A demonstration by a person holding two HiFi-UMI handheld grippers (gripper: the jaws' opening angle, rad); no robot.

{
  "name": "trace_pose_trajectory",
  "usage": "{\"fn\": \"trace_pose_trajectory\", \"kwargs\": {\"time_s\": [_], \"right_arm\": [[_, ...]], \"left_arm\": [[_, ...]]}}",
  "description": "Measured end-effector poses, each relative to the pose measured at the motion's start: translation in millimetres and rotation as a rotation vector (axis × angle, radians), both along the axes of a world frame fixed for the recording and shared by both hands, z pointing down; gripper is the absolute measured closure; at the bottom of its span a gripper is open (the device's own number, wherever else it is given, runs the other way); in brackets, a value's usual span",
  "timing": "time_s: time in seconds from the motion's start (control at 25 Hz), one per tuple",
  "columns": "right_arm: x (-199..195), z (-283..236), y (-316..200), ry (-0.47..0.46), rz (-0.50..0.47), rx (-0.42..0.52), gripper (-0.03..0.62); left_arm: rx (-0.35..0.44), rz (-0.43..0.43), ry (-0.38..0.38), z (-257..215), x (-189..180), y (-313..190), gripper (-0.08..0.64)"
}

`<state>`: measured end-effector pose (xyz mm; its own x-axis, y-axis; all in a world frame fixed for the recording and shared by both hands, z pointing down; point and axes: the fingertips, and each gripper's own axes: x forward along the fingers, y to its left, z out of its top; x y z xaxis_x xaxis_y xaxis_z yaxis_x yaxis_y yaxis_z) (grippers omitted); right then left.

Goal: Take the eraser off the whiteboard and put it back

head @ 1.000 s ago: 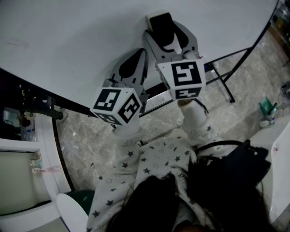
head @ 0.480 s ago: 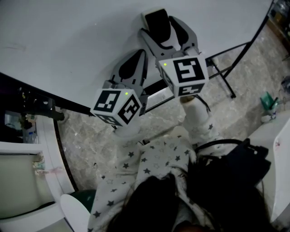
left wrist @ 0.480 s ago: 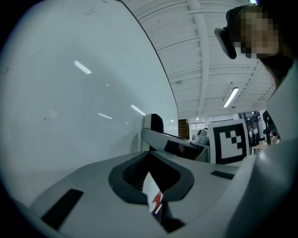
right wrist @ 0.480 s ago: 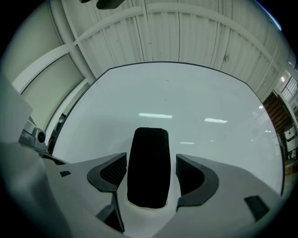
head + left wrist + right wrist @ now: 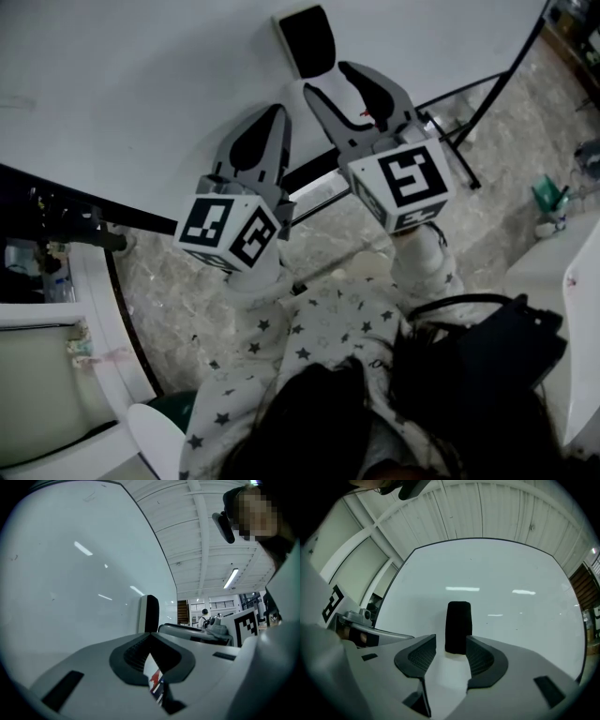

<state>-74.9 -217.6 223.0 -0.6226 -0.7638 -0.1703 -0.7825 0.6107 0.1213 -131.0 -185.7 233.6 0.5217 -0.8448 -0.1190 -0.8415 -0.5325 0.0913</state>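
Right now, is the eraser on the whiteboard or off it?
On. The eraser sticks to the whiteboard, clear of the right gripper's closing jaws, nothing between them.

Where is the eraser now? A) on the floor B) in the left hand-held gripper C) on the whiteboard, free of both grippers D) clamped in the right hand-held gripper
C: the eraser sits on the whiteboard just past the right hand-held gripper, whose jaws are closing with nothing between them.
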Motion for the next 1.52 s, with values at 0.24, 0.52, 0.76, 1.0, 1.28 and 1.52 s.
{"fn": "trace_pose_trajectory", "kwargs": {"time_s": [0.24, 0.52, 0.76, 1.0, 1.28, 1.52], "right_arm": [[19, 10, 16, 0.005, -0.057, -0.019, 0.52], [0, 15, 27, 0.003, -0.177, -0.062, 0.585], [16, 19, 33, -0.019, -0.237, -0.1, 0.585], [30, 16, 36, -0.003, -0.28, -0.139, 0.585], [29, 21, 44, 0.038, -0.318, -0.146, 0.586], [32, 19, 51, 0.044, -0.34, -0.151, 0.586]], "left_arm": [[0.0, 0.033, -0.004, 3, 35, 12, 0.558], [0.0, 0.029, -0.006, 4, 30, 17, 0.558], [-0.019, 0.01, -0.015, 5, 50, 23, 0.559], [-0.053, -0.015, -0.012, 4, 70, 31, 0.558], [-0.049, -0.053, 0.014, 7, 71, 35, 0.558], [-0.044, -0.069, 0.013, 2, 74, 41, 0.558]]}}
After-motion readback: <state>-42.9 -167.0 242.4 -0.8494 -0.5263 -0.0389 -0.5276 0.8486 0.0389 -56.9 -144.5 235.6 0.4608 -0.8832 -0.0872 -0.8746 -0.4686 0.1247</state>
